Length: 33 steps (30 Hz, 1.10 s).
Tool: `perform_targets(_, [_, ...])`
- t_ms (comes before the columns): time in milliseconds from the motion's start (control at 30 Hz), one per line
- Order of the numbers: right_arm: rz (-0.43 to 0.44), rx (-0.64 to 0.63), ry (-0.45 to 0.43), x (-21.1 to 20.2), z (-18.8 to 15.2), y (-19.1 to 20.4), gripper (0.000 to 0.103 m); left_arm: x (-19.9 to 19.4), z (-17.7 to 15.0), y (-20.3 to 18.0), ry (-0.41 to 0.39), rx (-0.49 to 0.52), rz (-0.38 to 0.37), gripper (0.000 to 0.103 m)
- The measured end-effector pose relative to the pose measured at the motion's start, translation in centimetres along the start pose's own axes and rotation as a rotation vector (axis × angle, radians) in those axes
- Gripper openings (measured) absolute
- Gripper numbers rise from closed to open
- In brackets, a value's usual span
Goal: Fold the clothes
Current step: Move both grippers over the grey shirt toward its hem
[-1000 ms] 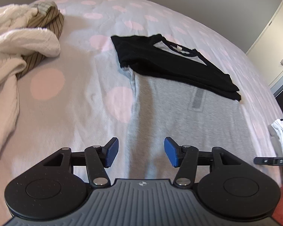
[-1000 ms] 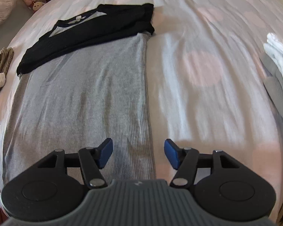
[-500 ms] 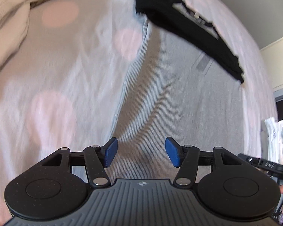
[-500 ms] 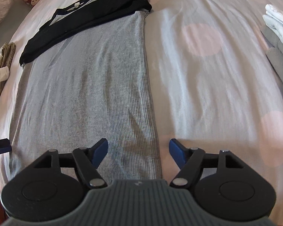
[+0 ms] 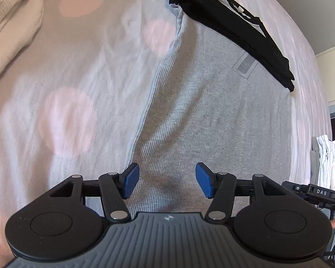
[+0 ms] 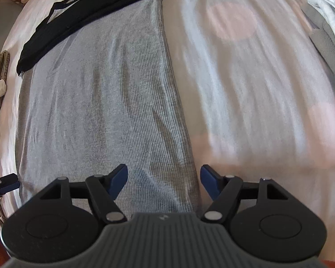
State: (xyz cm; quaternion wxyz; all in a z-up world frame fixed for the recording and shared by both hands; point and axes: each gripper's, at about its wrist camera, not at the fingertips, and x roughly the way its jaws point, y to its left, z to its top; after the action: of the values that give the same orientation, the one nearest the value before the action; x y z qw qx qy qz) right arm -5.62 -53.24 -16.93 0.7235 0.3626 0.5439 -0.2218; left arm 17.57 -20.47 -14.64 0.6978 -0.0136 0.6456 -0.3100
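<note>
A grey ribbed garment (image 6: 100,102) lies flat on the dotted bedsheet (image 6: 245,93), stretching away ahead of both tools, its far end covered by black sleeves (image 5: 239,29). The left gripper (image 5: 167,183) hangs over its near left edge, jaws wide apart and empty. The right gripper (image 6: 163,181) straddles its near right edge, likewise spread and holding nothing. Cream clothes (image 5: 13,22) lie far left.

Polka-dot bed (image 6: 245,78) under grey garment (image 6: 100,93)
</note>
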Motion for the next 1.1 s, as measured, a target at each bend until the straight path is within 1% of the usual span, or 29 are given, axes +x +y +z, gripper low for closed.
perform_targets(100, [-0.012,0.024,0.015,0.2,0.1,0.0,0.074,-0.8,0.4,-0.2,-0.063,0.015,-0.054,0.054])
perform_targets(200, [-0.034,0.052,0.03,0.4,0.4,0.2,0.074,-1.3,1.0,-0.7,-0.12,0.052,-0.089,0.054])
perform_targets(233, [-0.045,0.061,0.039,0.6,0.5,0.3,0.074,-1.1,1.2,-0.8,-0.12,0.062,-0.096,0.054])
perform_targets(333, [-0.085,0.088,0.071,1.1,1.1,0.8,0.075,0.7,2.0,-0.5,-0.062,0.077,-0.112,0.054])
perform_targets(400, [-0.115,0.097,0.099,1.7,1.5,1.2,0.077,2.3,2.6,0.0,-0.012,0.065,-0.14,0.054])
perform_targets(433, [-0.129,0.096,0.122,2.2,2.0,1.6,0.079,3.1,3.1,0.4,0.006,0.054,-0.166,0.054])
perform_targets(500, [-0.157,0.093,0.168,3.2,2.8,2.3,0.088,4.4,3.9,1.4,0.03,0.02,-0.223,0.054])
perform_targets(533, [-0.17,0.079,0.195,3.9,3.2,2.7,0.091,4.7,4.3,1.9,0.028,0.009,-0.258,0.054])
perform_targets(567, [-0.183,0.066,0.222,4.6,3.5,3.1,0.097,4.9,4.7,2.2,0.017,0.008,-0.287,0.054])
perform_targets(600, [-0.2,0.053,0.246,5.1,3.8,3.6,0.099,5.1,5.0,2.5,0.004,0.014,-0.309,0.054])
perform_targets(667, [-0.219,0.031,0.28,5.6,4.3,4.1,0.1,5.4,5.5,2.8,-0.002,0.007,-0.341,0.054])
perform_targets(733, [-0.209,0.025,0.293,5.5,4.5,4.0,0.099,5.7,5.8,3.0,-0.001,-0.012,-0.362,0.054])
perform_targets(767, [-0.194,0.027,0.286,5.3,4.4,3.8,0.099,5.6,5.8,2.8,-0.008,-0.023,-0.358,0.054])
perform_targets(833, [-0.168,0.018,0.25,4.5,3.7,3.4,0.098,5.0,5.6,2.2,-0.034,-0.01,-0.325,0.054])
perform_targets(933, [-0.135,-0.04,0.169,3.5,2.0,3.3,0.098,4.2,4.9,1.5,-0.052,0.0,-0.251,0.052])
perform_targets(1000, [-0.111,-0.089,0.113,2.8,0.8,3.2,0.098,3.3,4.2,1.6,-0.077,-0.013,-0.211,0.052])
perform_targets(1100, [-0.039,-0.131,0.04,1.6,-0.8,2.1,0.097,2.3,3.4,1.9,-0.103,-0.038,-0.167,0.052])
